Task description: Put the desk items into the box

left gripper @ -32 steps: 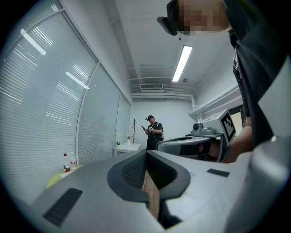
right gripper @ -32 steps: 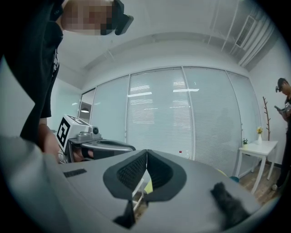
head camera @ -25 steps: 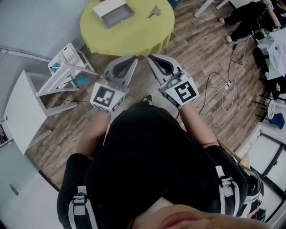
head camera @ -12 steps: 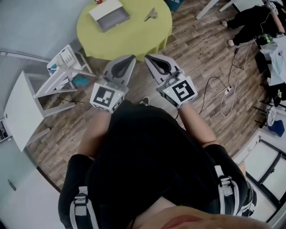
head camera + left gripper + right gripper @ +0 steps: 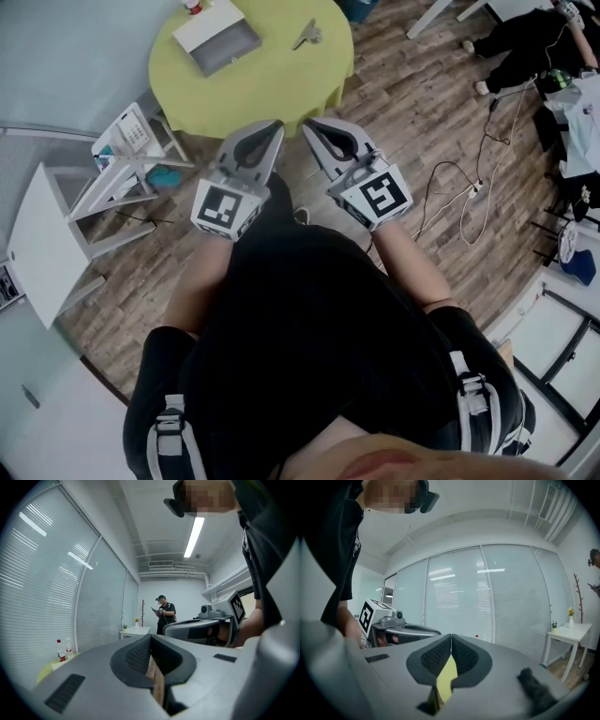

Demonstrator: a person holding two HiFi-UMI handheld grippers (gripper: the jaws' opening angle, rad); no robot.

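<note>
With the left hand-held gripper [image 5: 265, 139] and right hand-held gripper [image 5: 323, 136] both closed, empty and short of the bench [image 5: 272, 80], we should open the right on approach to the small grey clip-like item [image 5: 307, 36] near the right edge; the open white, grey-lined box [image 5: 217, 37] sits toward the left edge.

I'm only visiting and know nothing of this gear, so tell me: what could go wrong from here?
The loose cables on the floor at the person's right could catch a foot. The small grey item lies low on the table's cloth, so the right gripper, now shut and empty, might pinch cloth along with it. The red-capped bottle stands close beside the box and could get knocked over.
</note>
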